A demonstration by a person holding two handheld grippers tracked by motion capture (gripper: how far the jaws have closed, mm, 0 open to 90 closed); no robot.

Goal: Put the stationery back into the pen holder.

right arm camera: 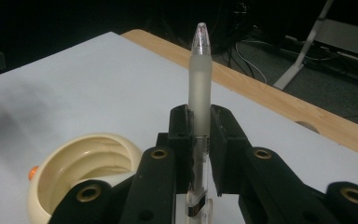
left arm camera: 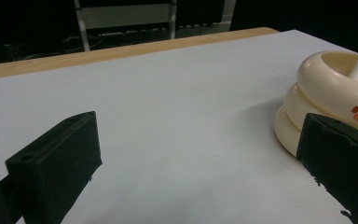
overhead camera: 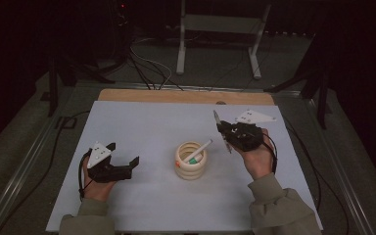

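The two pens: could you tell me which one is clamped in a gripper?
The frosted pen, upright between the right gripper's fingers. The white pen with the green band leans in the cream holder.

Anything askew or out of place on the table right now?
Nothing stands out. The cream ringed holder stands upright on the white table, a white marker leaning inside it. The right gripper clamps a frosted pen; the left gripper is open, empty.

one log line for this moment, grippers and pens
right gripper: shut on clear pen, cap up | left gripper: open, resting on table | cream holder: one white pen inside
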